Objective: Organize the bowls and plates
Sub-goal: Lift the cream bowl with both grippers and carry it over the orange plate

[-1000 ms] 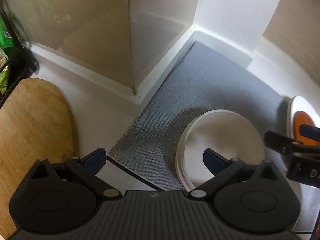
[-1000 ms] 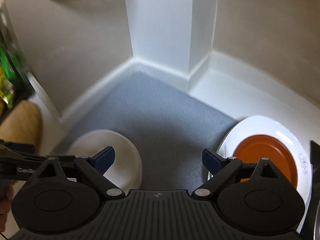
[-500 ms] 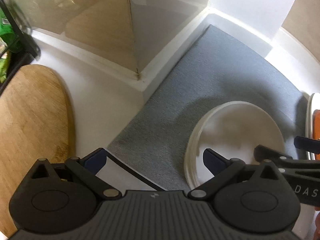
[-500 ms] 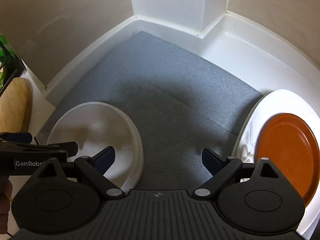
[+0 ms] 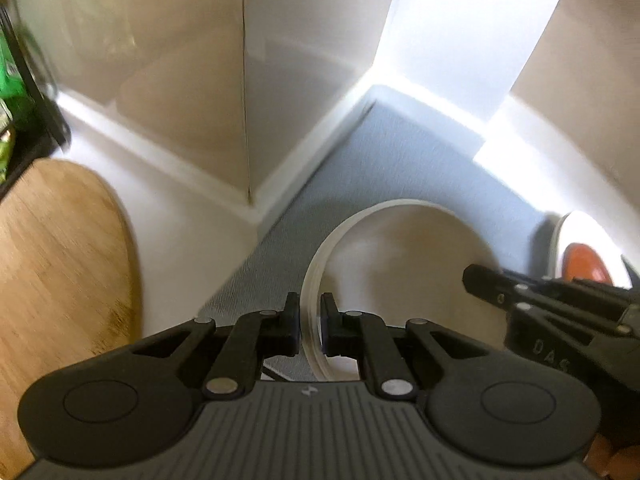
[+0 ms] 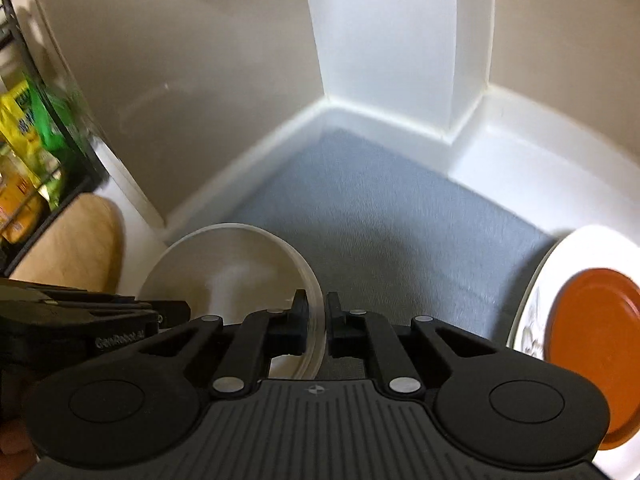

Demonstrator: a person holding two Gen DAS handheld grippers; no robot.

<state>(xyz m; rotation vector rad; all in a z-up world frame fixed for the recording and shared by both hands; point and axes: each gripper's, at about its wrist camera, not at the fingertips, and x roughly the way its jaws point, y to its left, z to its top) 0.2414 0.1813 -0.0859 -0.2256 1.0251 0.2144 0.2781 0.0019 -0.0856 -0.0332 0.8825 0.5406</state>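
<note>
A stack of white bowls (image 5: 400, 264) rests on the grey mat (image 5: 384, 152). My left gripper (image 5: 309, 320) is shut on the stack's left rim. My right gripper (image 6: 317, 320) is shut on the right rim of the same white bowl stack (image 6: 228, 268). The right gripper also shows at the right of the left wrist view (image 5: 552, 312). An orange plate (image 6: 592, 352) lies on a white patterned plate (image 6: 580, 252) at the right, also seen in the left wrist view (image 5: 584, 264).
A round wooden board (image 5: 56, 264) lies at the left on the white counter. A black wire rack with green and yellow packets (image 6: 28, 160) stands at the far left. Beige walls and a white pillar (image 6: 392, 40) close the corner behind the mat (image 6: 380, 208).
Both grippers went from open to shut, each closing on a rim of the white bowl stack. Both views have pulled back a little.
</note>
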